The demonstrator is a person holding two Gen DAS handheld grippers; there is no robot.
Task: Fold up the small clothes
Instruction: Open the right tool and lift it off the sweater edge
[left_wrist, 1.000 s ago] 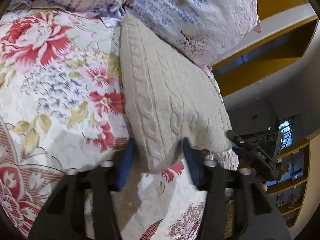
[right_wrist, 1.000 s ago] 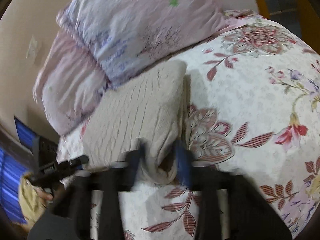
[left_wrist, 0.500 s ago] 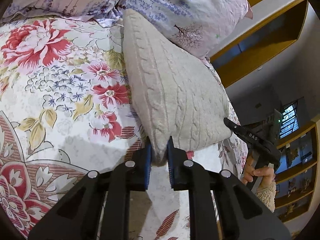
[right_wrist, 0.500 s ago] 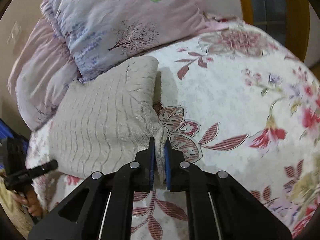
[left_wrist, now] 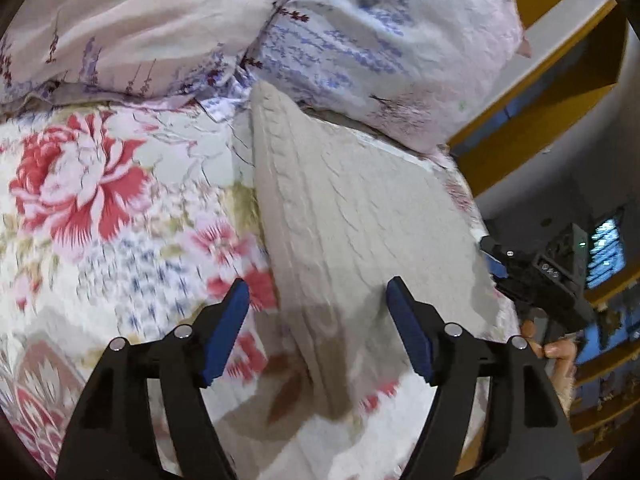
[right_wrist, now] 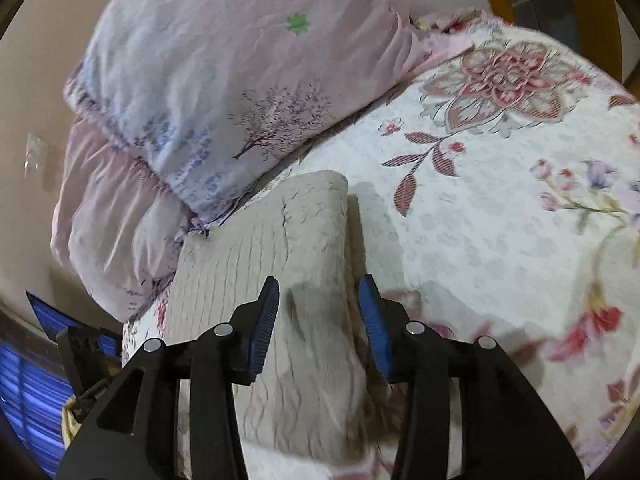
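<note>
A beige cable-knit garment (left_wrist: 352, 216) lies folded on the floral bedspread (left_wrist: 100, 208), its far edge against the pillows. My left gripper (left_wrist: 318, 300) is open just above the garment's near corner, holding nothing. In the right wrist view the same garment (right_wrist: 280, 248) lies flat and my right gripper (right_wrist: 318, 300) is open over its near end, empty. The right gripper also shows in the left wrist view (left_wrist: 536, 276) at the garment's right edge. The left gripper shows at the lower left of the right wrist view (right_wrist: 84, 356).
Two lilac printed pillows (left_wrist: 360, 40) lie at the head of the bed, touching the garment's far edge; they also show in the right wrist view (right_wrist: 224, 80). Yellow wooden shelving (left_wrist: 560, 92) stands beyond the bed. The bedspread (right_wrist: 500, 220) stretches to the right.
Both grippers were shut on the garment's near corners half a second ago. Both have opened and let it go, and the garment now lies flat on the bed.
</note>
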